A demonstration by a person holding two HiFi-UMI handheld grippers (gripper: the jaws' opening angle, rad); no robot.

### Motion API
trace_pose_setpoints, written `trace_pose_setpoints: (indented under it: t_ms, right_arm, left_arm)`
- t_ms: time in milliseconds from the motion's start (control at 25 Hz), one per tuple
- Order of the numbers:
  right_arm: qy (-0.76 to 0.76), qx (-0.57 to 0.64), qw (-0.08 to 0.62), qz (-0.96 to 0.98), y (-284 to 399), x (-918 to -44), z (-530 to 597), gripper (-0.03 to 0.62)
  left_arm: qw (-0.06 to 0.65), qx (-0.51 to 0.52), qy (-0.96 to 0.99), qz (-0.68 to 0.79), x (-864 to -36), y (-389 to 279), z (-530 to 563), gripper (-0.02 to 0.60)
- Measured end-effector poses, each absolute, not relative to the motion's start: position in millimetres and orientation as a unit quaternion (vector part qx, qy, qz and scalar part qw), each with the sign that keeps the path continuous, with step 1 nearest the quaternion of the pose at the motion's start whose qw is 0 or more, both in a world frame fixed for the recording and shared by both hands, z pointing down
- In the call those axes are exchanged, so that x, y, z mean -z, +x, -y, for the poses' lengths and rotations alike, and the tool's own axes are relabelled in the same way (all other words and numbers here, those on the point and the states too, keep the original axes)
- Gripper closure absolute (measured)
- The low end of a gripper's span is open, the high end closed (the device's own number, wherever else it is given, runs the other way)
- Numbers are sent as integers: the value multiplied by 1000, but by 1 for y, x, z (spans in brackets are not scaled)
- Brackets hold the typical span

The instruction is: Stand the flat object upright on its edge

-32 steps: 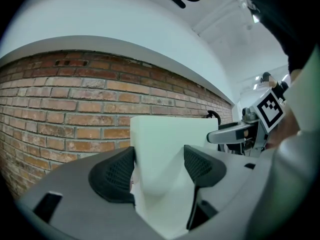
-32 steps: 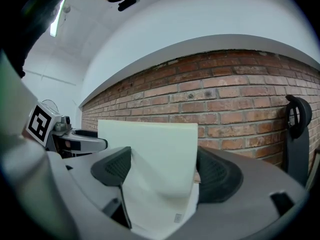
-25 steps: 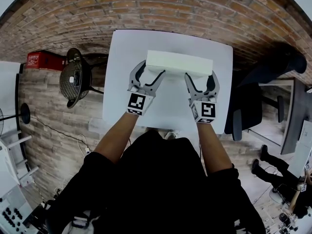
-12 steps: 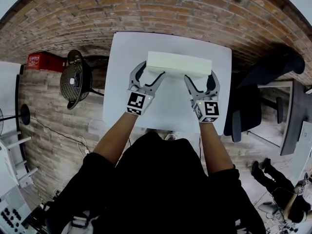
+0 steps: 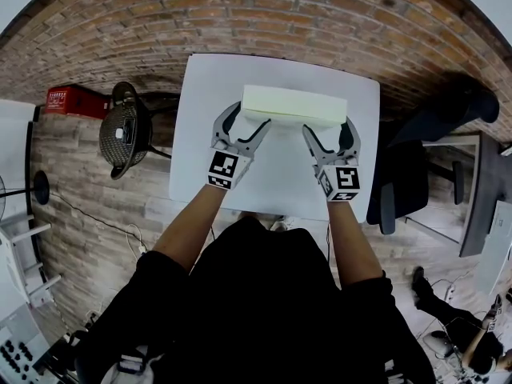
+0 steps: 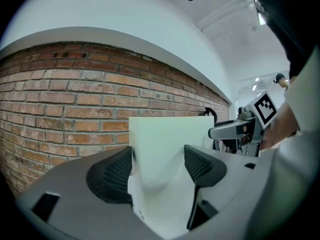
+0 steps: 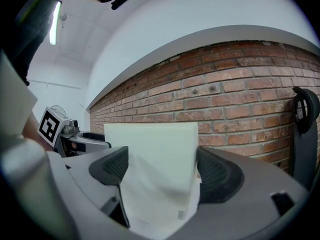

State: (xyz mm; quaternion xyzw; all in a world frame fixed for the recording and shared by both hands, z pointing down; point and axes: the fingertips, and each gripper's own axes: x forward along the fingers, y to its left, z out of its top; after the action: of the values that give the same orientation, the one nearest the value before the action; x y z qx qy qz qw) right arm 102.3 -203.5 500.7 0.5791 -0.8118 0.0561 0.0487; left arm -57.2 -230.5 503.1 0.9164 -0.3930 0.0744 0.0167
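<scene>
A pale cream flat box [image 5: 294,105] stands on its long edge across the far half of the white table [image 5: 204,146]. Its broad face is turned to me. My left gripper [image 5: 248,115] is open at the box's left end, and the right gripper [image 5: 329,124] is open at its right end. In the left gripper view the box [image 6: 167,136] rises just beyond the wide-spread left gripper [image 6: 157,166]. The right gripper view shows the box [image 7: 155,149] just beyond the right gripper [image 7: 162,169] in the same way. Neither gripper's pads press on it.
A brick wall [image 5: 264,14] runs just behind the table. A black mesh chair [image 5: 124,130] and a red crate [image 5: 72,101] are to the left on the wooden floor. A dark office chair [image 5: 412,166] is close to the table's right edge.
The box's top has shifted slightly away from me and its lit face now looks cream instead of white. The right jaws stand a little wider. Both hands have barely moved.
</scene>
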Motion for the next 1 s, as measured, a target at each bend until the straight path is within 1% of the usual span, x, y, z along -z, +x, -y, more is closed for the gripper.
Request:
trace_pose_setpoints:
  t_ms: [280,560,840,1000]
  right_arm:
    - [581,-67,47,810,104,-504,198,138]
    - [580,-69,45,810,106,-502,193,134]
    - [575,-67,43,814,110,-495,186,134]
    - [569,-61,44,819,112,-488,180,134]
  left_arm:
    - [28,-70,911,406,-504,-66,230,262]
    - [31,-71,907,413,-501,-75,223,262]
    - [40,-96,905,413,-504,-79,205,262]
    - [28,-78,904,419,-487,-77,200,262]
